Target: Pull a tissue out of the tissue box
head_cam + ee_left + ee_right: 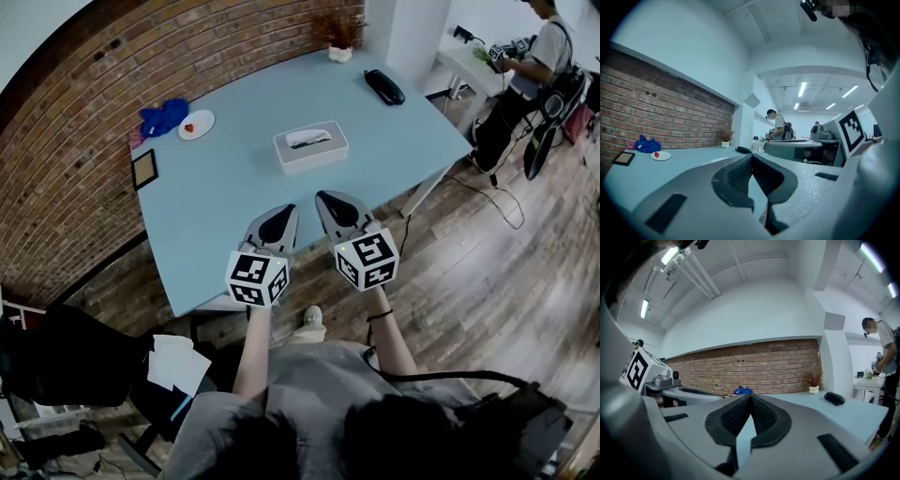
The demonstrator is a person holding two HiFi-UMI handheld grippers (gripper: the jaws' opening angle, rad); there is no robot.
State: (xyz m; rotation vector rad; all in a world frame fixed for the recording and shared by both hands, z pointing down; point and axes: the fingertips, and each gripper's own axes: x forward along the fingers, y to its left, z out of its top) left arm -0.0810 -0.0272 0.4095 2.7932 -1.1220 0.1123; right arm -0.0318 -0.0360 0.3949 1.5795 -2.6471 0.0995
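Note:
A white tissue box (310, 147) with a tissue showing in its top slot sits in the middle of the light blue table (234, 202). My left gripper (283, 214) and right gripper (329, 199) hover side by side over the table's near edge, both pointing at the box and a short way from it. Both are shut with nothing between the pads. In the left gripper view the jaws (750, 156) meet at the tip, and the right gripper's marker cube (853, 131) shows beside them. In the right gripper view the jaws (750, 396) also meet, hiding the box.
At the table's far left lie a white plate (196, 125) with a red thing on it, a blue cloth (164, 116) and a dark framed slate (144, 169). A black case (383, 86) and a potted plant (339, 45) stand at the back. A person (530, 66) stands at back right.

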